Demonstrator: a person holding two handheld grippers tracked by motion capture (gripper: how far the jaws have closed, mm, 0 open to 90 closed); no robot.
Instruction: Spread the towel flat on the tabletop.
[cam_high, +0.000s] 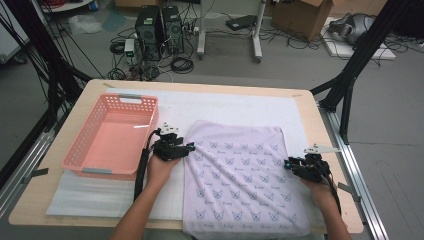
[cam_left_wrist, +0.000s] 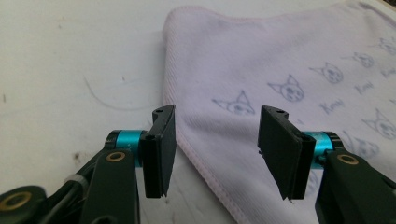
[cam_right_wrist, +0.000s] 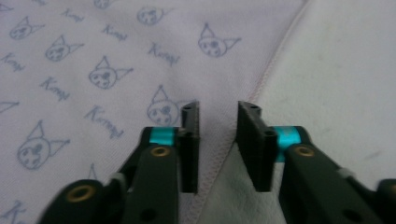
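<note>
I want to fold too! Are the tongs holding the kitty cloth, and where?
Not holding yet. The left tongs and right tongs are open, each straddling a side edge of the cloth.

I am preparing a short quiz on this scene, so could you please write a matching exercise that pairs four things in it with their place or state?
Things:
1. pale lilac cloth printed with cat faces
2. pink perforated plastic basket
3. left gripper
4. right gripper

Places or states:
A. jaws open astride the cloth's right hem
B. lying flat in the middle of the table
C. jaws open over the cloth's left edge
D. empty, at the left of the table

Pairs: 1-B, 2-D, 3-C, 4-A
</note>
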